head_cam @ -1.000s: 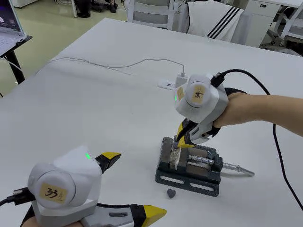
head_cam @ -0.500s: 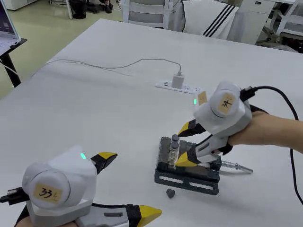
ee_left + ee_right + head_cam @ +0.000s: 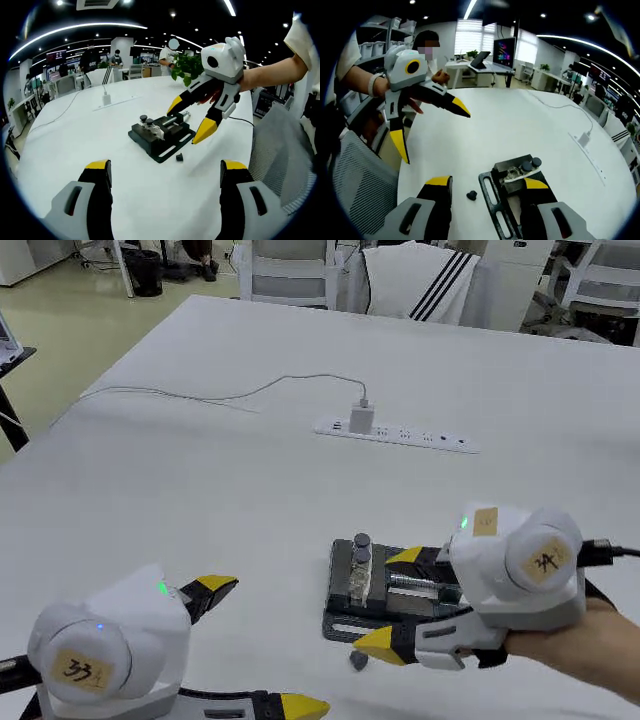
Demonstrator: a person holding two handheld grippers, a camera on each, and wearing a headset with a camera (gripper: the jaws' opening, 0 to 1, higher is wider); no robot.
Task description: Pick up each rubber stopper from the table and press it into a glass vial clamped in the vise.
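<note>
Right tongs (image 3: 385, 602) have dropped off the capped vials (image 3: 358, 562) to the vise's (image 3: 337, 618) five o'clock, spread wide for the loose stopper (image 3: 358, 661) on the worktop (image 3: 230, 490); left tongs (image 3: 268, 645) wait, spread.

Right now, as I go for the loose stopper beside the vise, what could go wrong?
The stopper lies close to the vise base, so one jaw of the open right hand-held gripper may strike metal instead of straddling it. It is small and could skid away. The vials stand close by and could be knocked.
</note>
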